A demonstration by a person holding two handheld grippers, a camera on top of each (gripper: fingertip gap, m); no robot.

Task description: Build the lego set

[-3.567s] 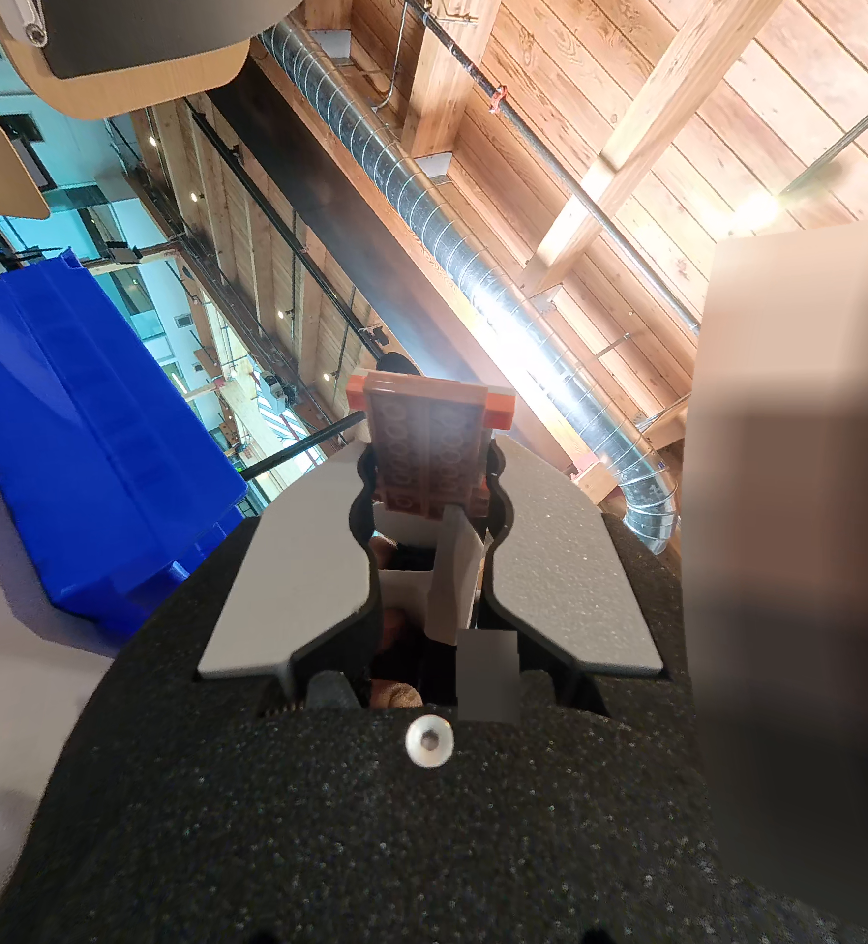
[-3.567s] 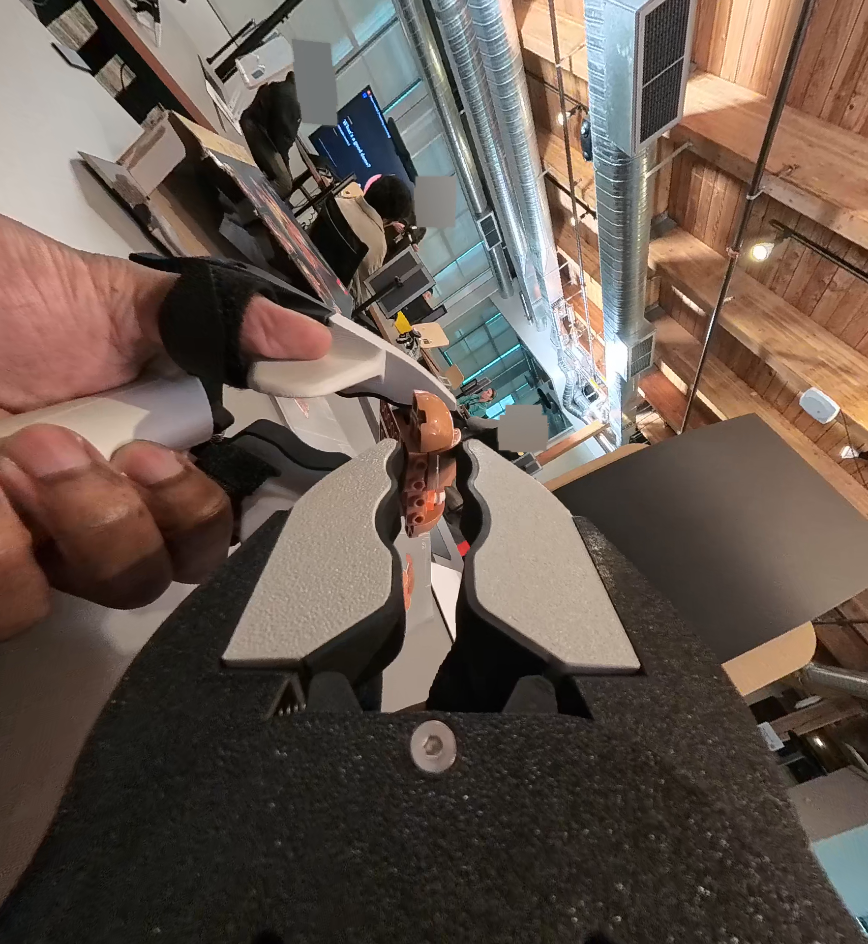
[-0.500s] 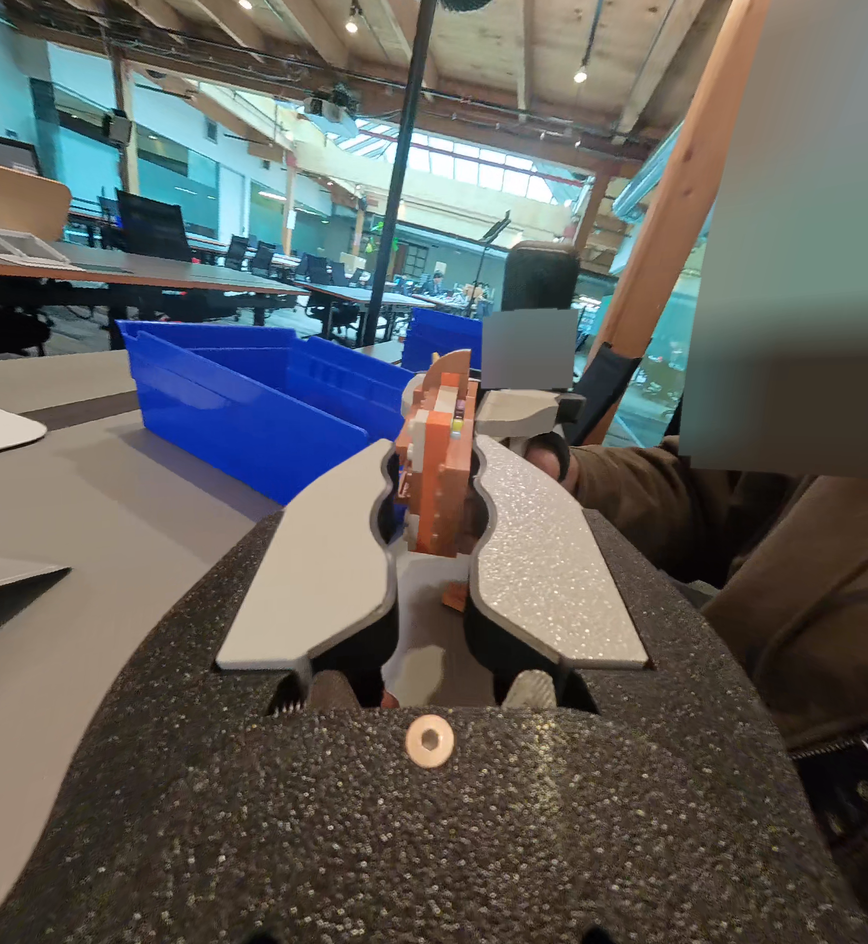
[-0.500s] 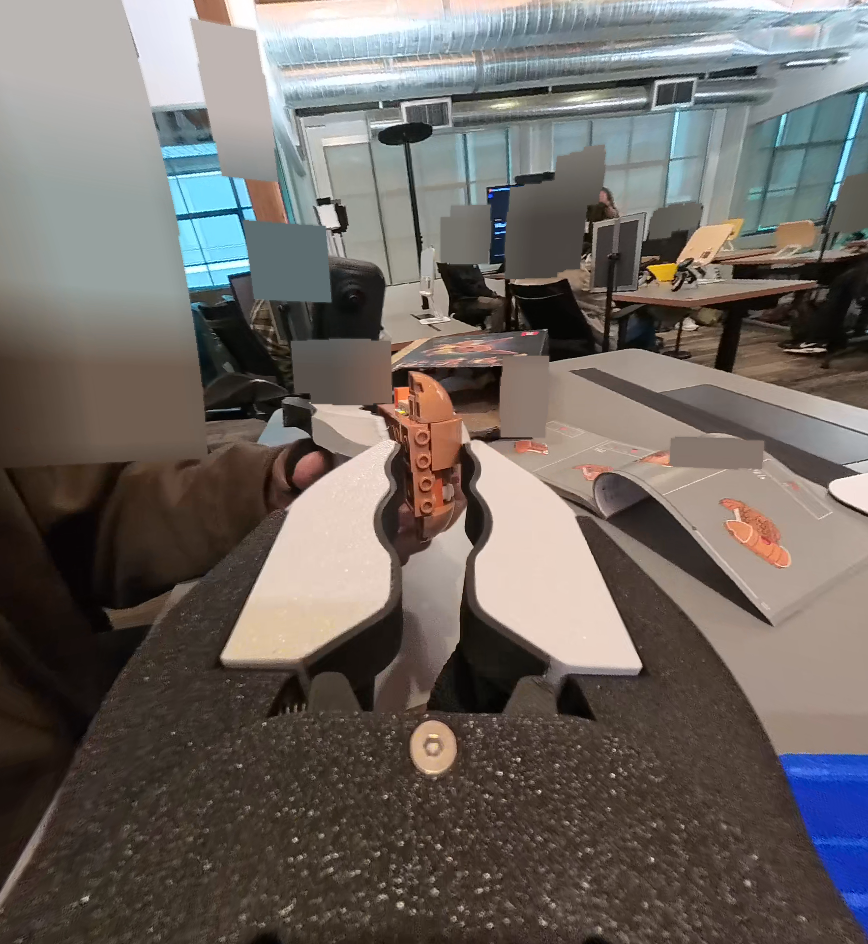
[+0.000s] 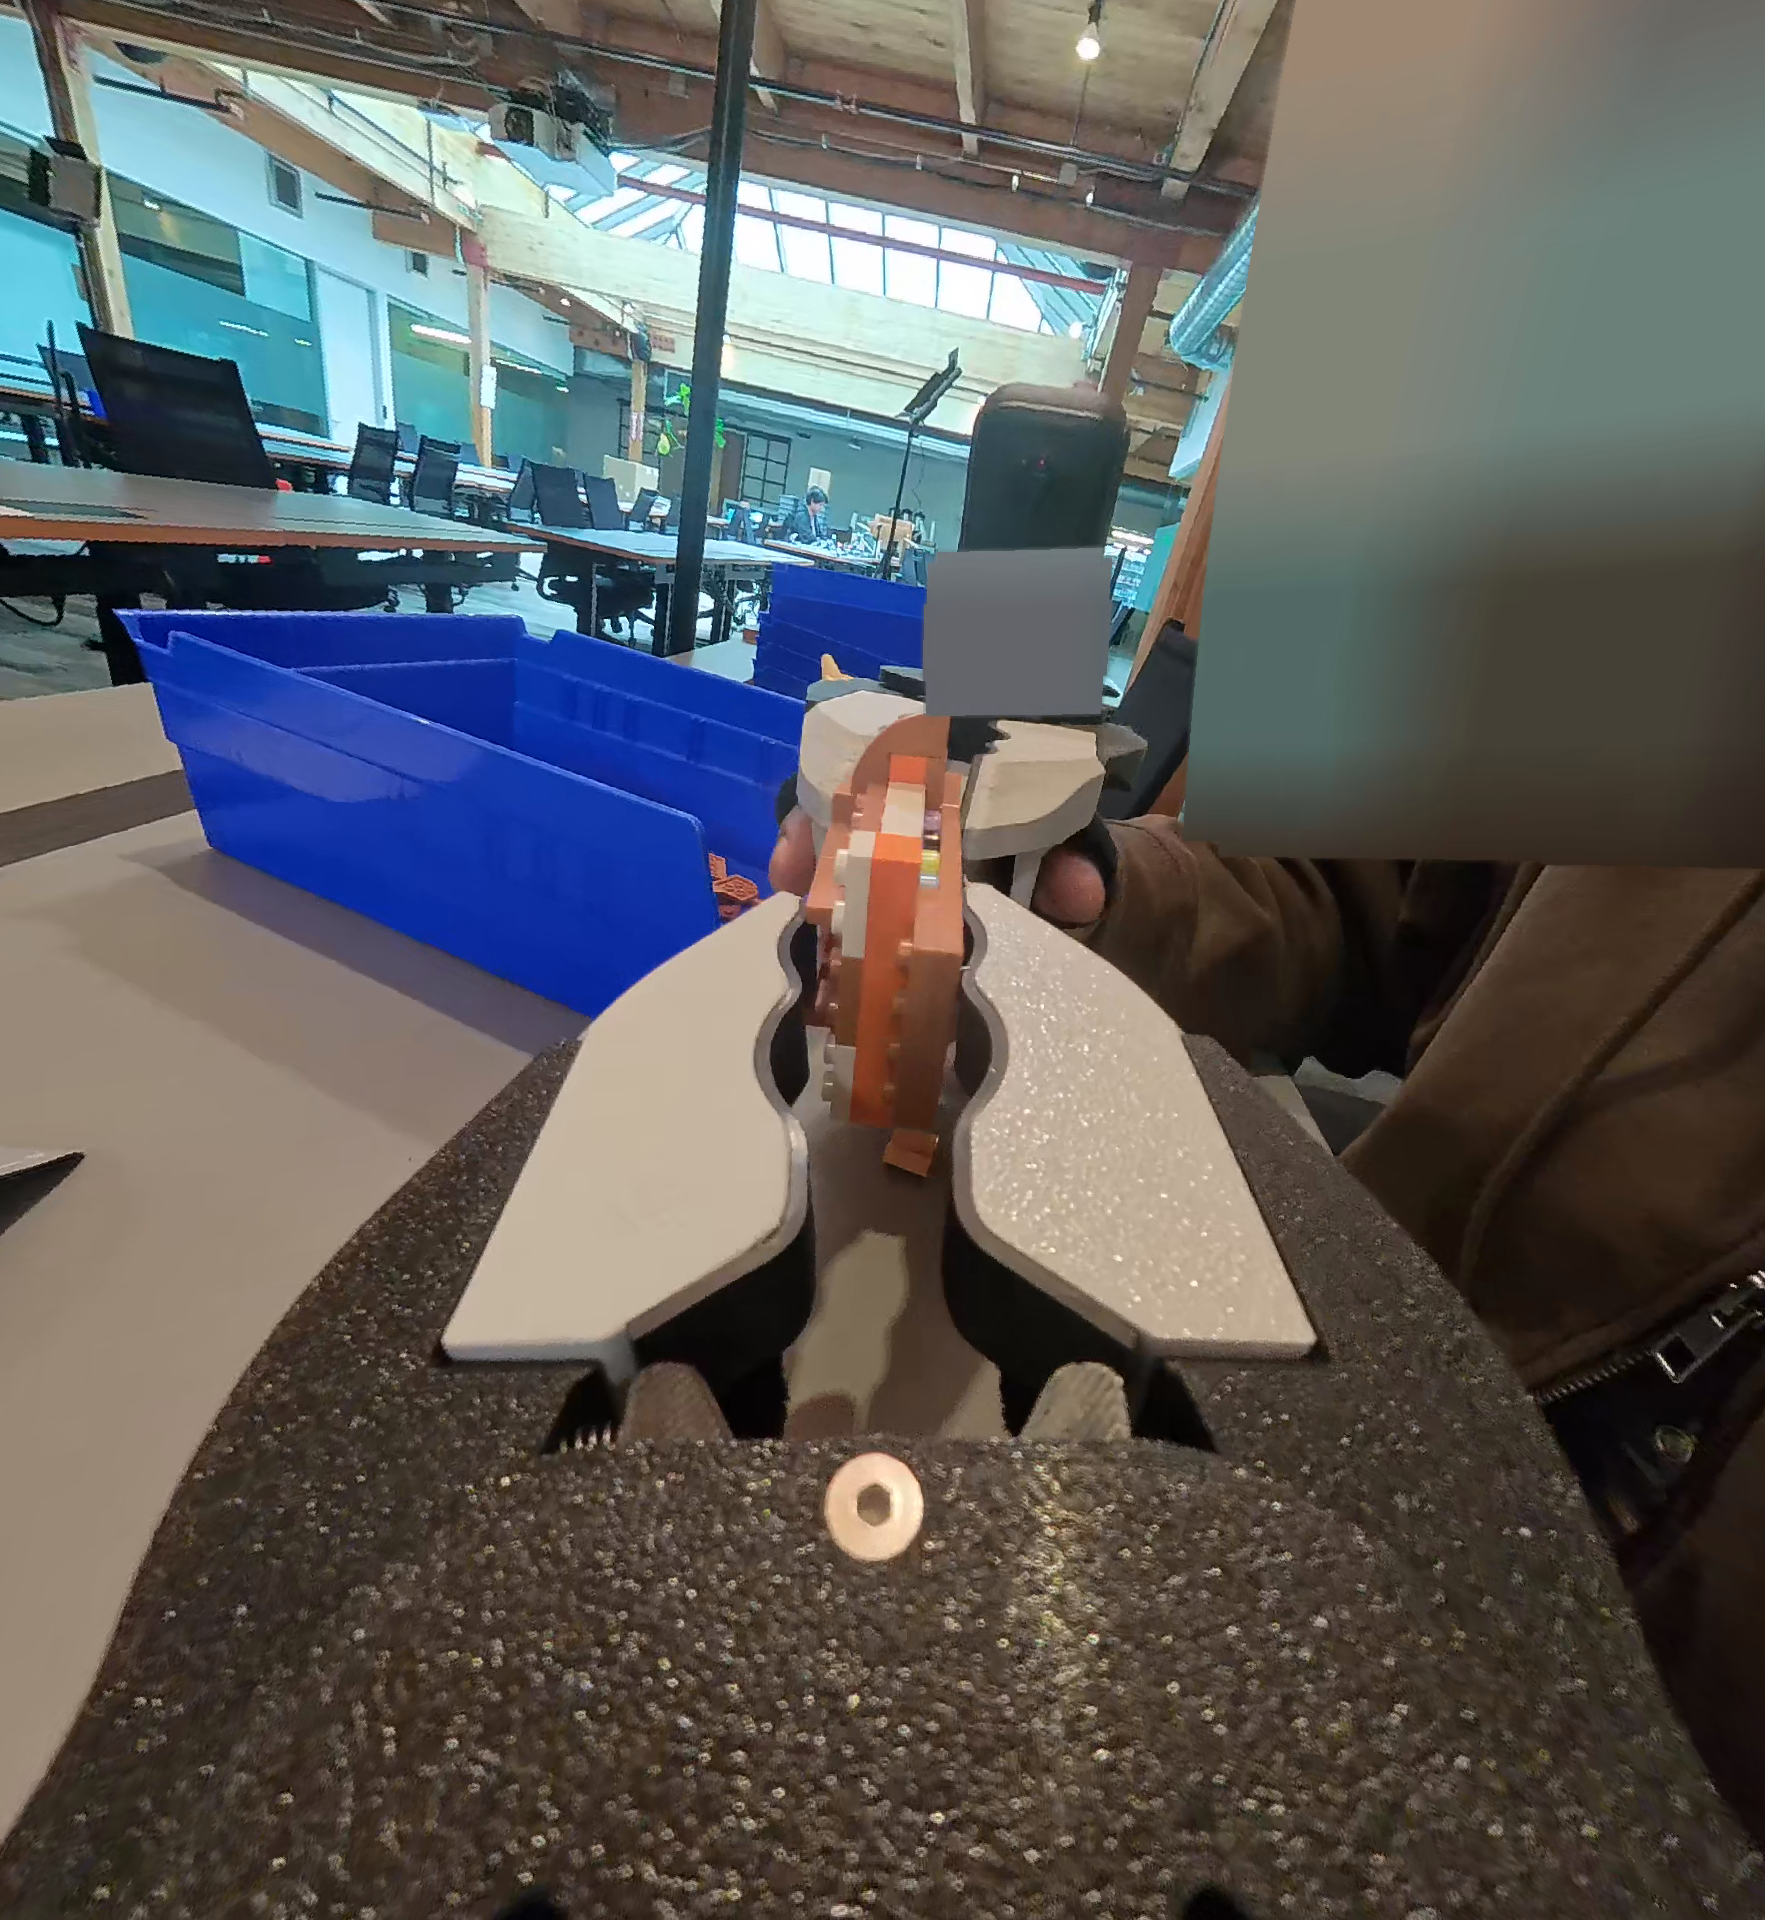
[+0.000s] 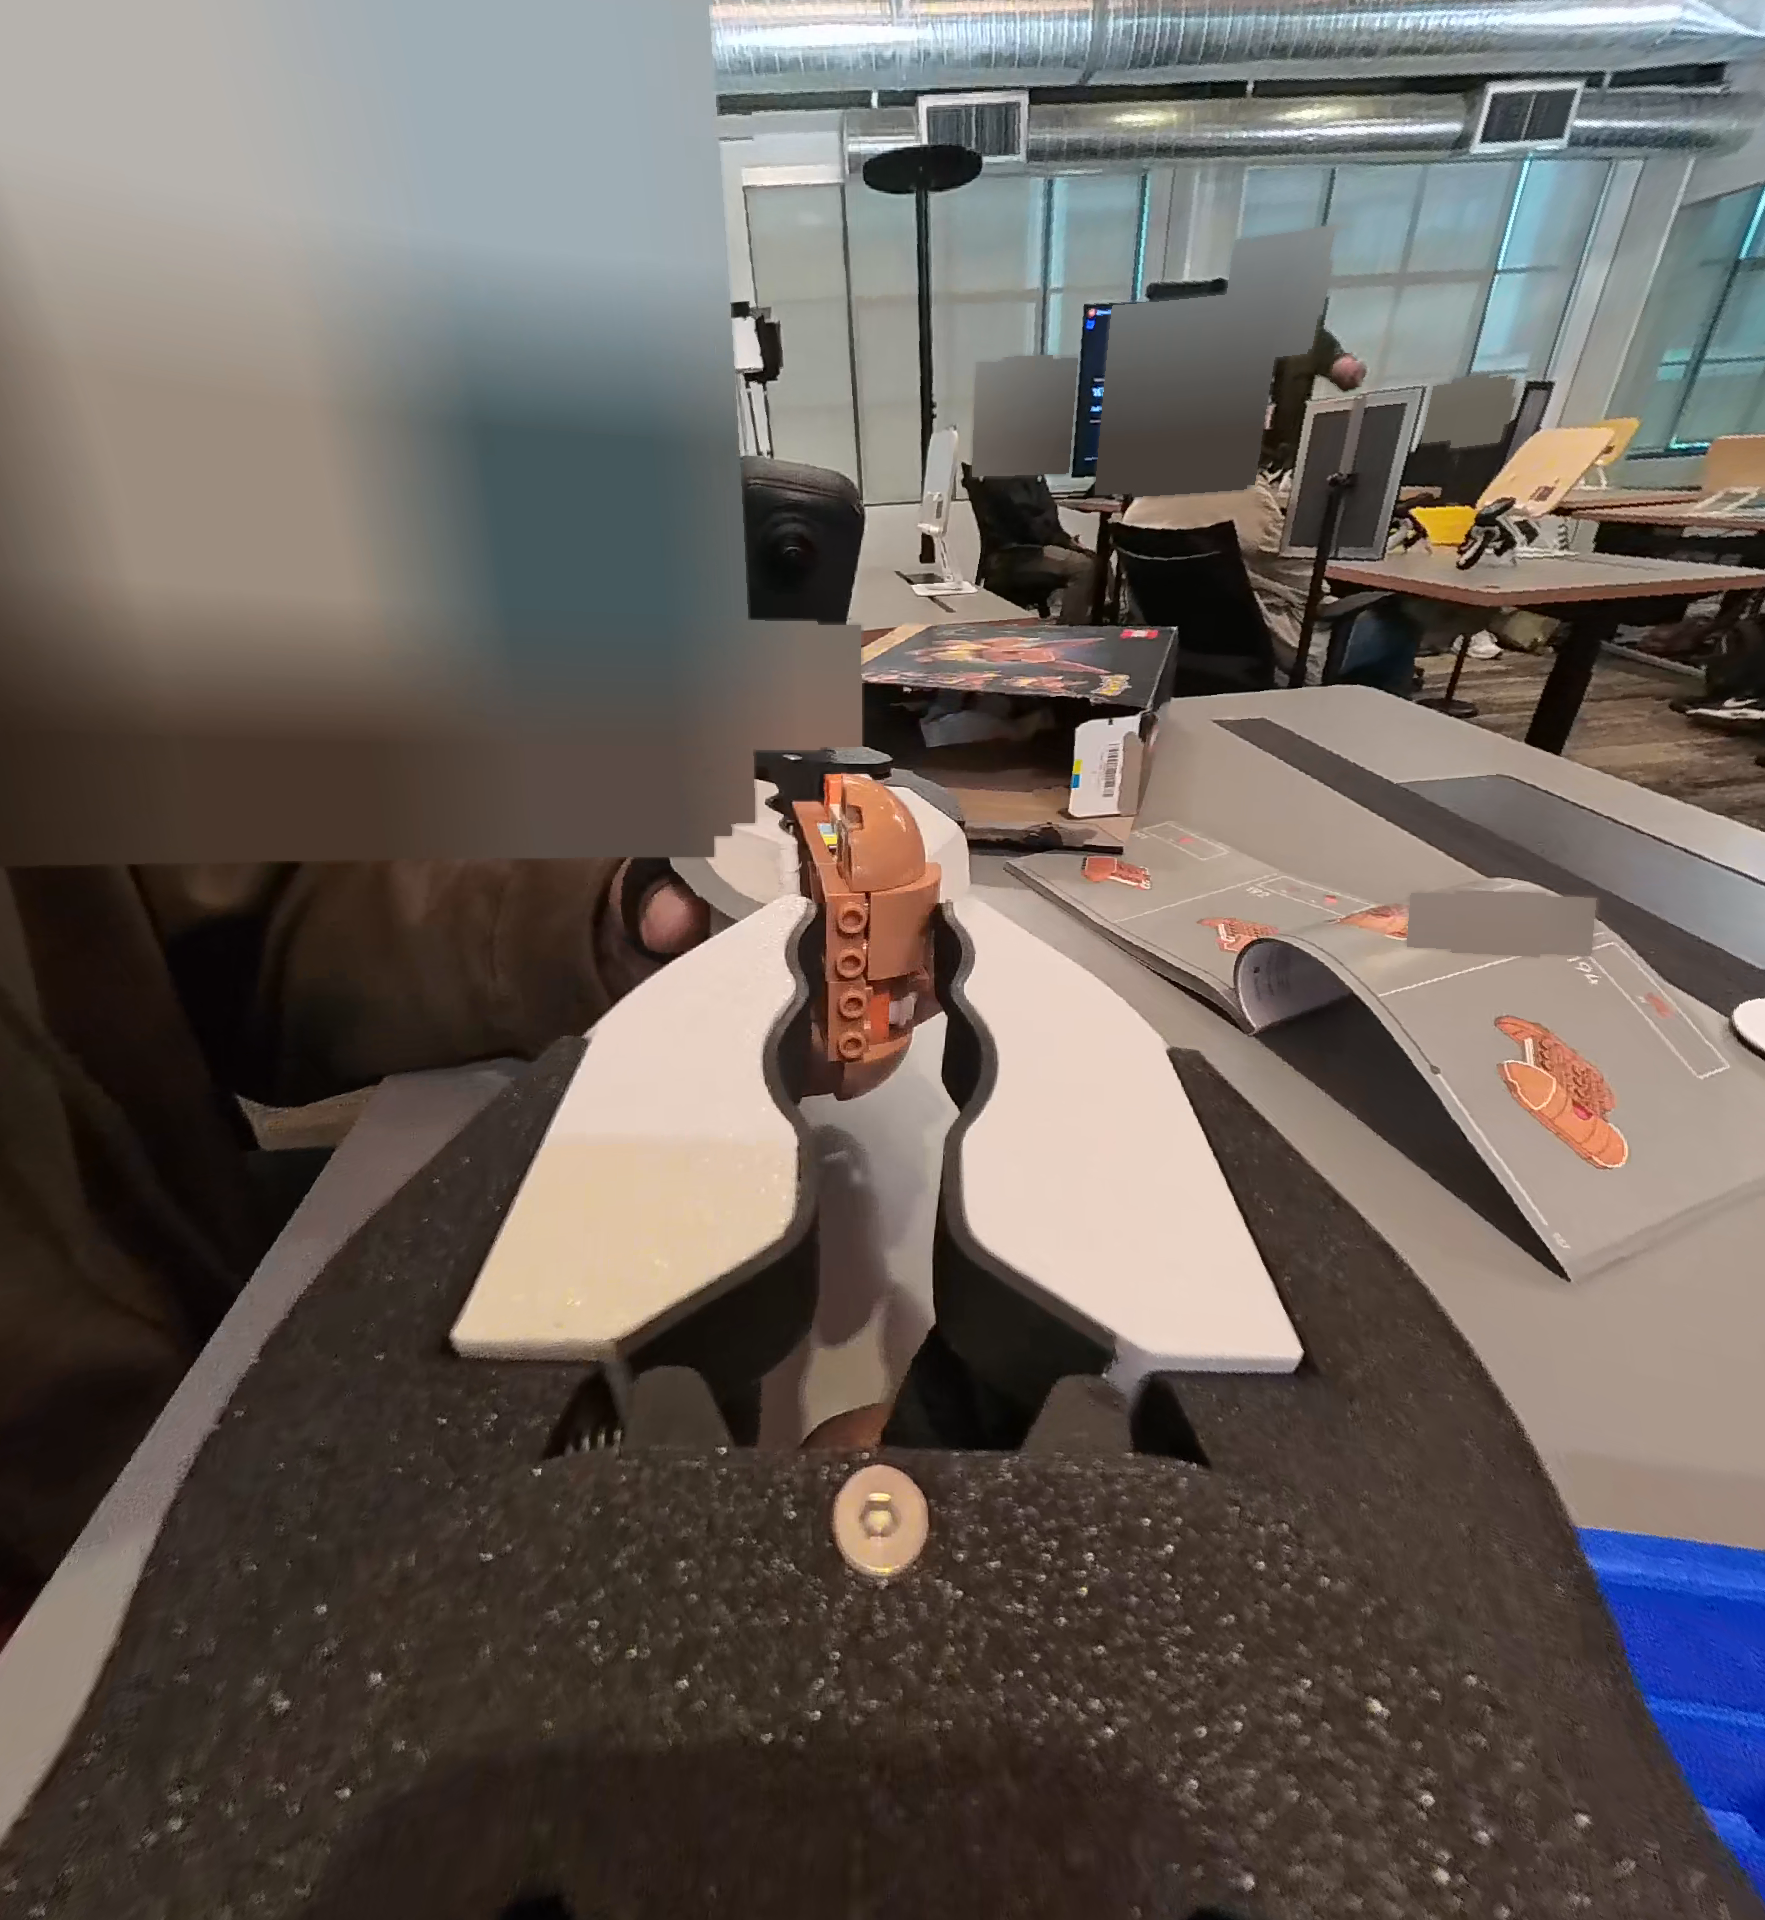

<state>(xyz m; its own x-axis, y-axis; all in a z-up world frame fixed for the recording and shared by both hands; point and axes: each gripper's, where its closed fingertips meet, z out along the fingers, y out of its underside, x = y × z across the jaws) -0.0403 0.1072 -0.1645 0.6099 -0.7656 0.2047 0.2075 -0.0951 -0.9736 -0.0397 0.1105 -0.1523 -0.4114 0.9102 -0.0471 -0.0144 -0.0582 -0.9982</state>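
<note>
The brown-orange lego assembly (image 5: pixel 883 987) was held up off the bench (image 5: pixel 234 1039) — pinched from both sides at once. The left hand-held gripper (image 5: pixel 878 997) was clamped narrow on its lower part, the right hand-held gripper (image 6: pixel 873 987) on the same model from the opposite side. Its long axis was stood roughly upright between the facing tips, so any next brick would probably be pressed on there.
</note>
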